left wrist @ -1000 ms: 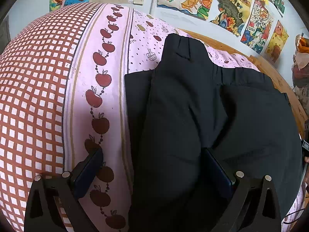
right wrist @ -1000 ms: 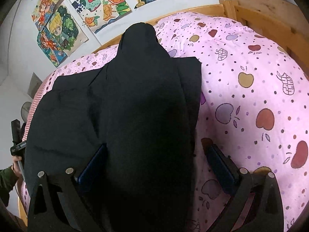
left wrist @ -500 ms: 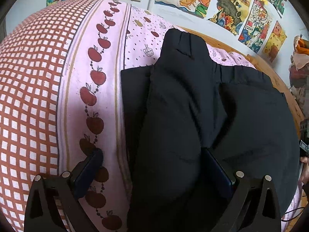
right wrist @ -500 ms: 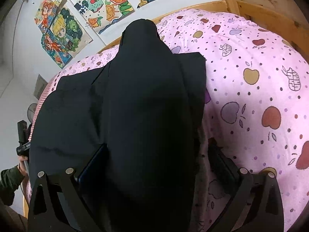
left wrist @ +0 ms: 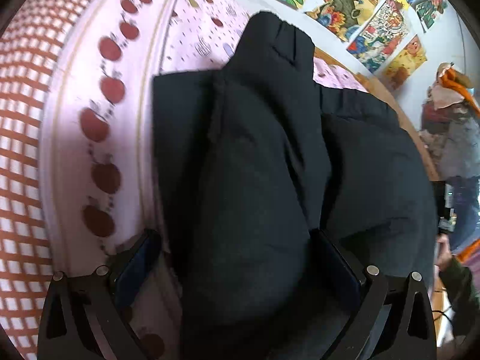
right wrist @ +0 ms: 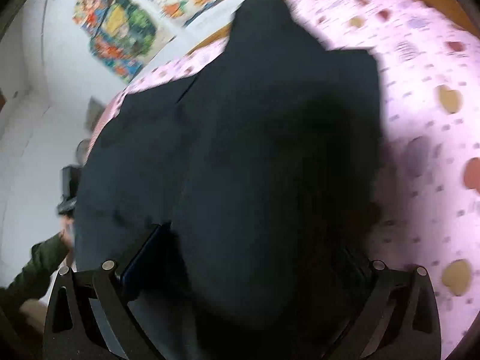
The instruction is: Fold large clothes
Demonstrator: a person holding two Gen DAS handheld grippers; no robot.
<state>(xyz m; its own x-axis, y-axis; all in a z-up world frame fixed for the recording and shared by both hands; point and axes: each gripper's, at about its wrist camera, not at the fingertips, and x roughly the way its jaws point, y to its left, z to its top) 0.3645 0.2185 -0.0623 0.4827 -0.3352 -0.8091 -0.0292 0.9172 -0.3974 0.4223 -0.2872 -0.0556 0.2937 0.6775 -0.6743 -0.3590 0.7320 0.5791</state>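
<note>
Black trousers (left wrist: 255, 165) lie on the pink apple-print bedspread (left wrist: 75, 150), and a raised fold of their cloth runs straight out from your left gripper (left wrist: 237, 258), filling the gap between its two fingers, which stand wide apart on either side of it; whether they press the cloth you cannot tell from this view. Your right gripper (right wrist: 249, 258) sits the same way in its own view, with a dark hump of the trousers (right wrist: 255, 150) passing between widely spread fingers, the left finger (right wrist: 144, 255) showing beside the cloth and the other mostly lost in shadow and blur, so its grip cannot be told either. To the left of your left gripper the bedspread lies bare, with a column of red apples and then a red-and-white checked band (left wrist: 18, 150) farther out. To the right of your right gripper there is open pink bedding (right wrist: 435, 150) dotted with apples. A wooden bed frame (left wrist: 390, 96) borders the far edge, and a wall hung with bright posters (left wrist: 375, 21) stands behind it. The trousers are plain, matte and dark, with a gathered waistband (left wrist: 354, 102) visible at the far right in the left view and soft creases along the raised fold.
</note>
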